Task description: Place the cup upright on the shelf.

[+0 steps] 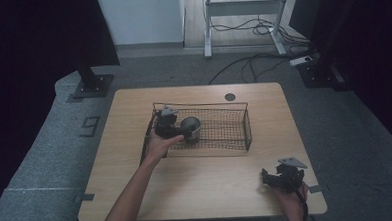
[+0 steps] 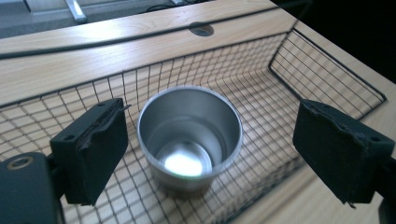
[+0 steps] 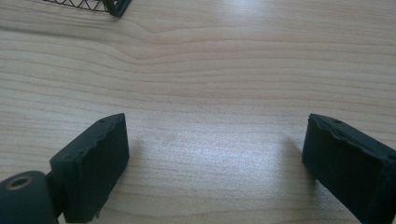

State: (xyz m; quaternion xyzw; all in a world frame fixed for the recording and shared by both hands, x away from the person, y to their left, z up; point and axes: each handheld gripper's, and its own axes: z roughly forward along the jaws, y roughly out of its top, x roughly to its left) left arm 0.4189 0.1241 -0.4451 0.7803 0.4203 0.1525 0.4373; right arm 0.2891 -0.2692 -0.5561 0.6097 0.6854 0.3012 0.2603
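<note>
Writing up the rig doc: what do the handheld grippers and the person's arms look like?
Both the left gripper and the right gripper are black, each with a grey three-cornered plate on top. Their jaws are blocky, faced with black pads that are ragged at the edges, and each has a round hole at the base. The forearms are bare, with no sleeves visible.

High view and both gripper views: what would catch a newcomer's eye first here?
A shiny metal cup stands upright and empty in the left end of a black wire basket at mid-table. The left gripper sits open around it, its fingers clear of the cup's sides. The right gripper rests open over bare wood near the table's front right corner.
</note>
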